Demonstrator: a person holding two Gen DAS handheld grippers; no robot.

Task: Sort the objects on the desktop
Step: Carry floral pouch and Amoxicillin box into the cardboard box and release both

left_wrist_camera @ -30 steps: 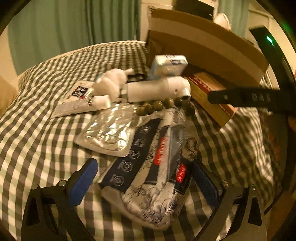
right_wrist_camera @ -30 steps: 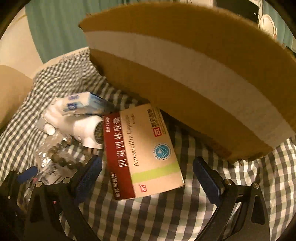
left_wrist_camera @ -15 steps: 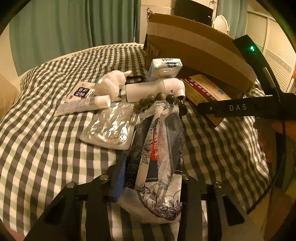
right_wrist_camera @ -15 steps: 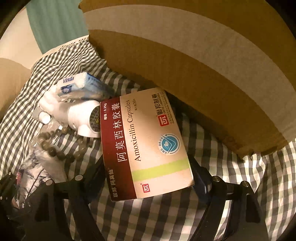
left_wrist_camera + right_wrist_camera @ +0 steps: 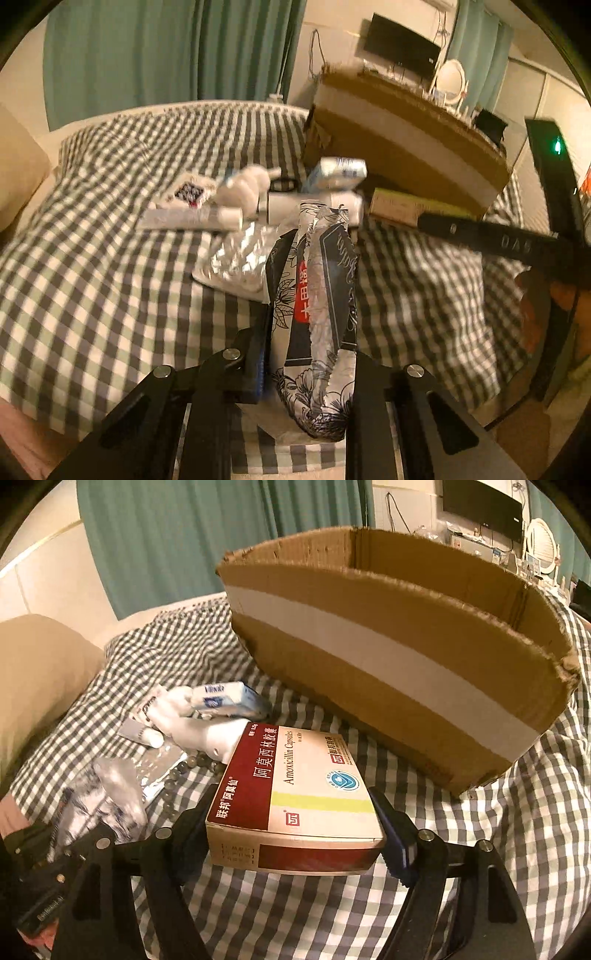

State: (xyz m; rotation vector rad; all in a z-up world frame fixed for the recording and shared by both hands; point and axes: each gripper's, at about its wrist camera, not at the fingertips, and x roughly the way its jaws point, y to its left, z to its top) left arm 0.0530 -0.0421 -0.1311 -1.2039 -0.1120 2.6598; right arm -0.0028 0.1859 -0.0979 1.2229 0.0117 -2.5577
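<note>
- A floral black-and-white foil packet (image 5: 314, 317) is clamped in the left gripper (image 5: 308, 373).
- A red-and-cream cardboard medicine box (image 5: 295, 797) is clamped in the right gripper (image 5: 295, 834).
- Neither is boxed yet; the brown cardboard carton (image 5: 388, 672) is seemingly empty, with clutter left.

- The Amoxicillin box (image 5: 295, 797) is clamped by its sides between the right tongs (image 5: 295, 834), which have just been closing, and is held above the checked bed cover (image 5: 498, 849).
- An open cardboard box (image 5: 388, 657) is seen behind it.
- A tissue pack (image 5: 225, 698), beads (image 5: 173, 775) and a foil packet (image 5: 162, 764) are scattered at left.
</note>
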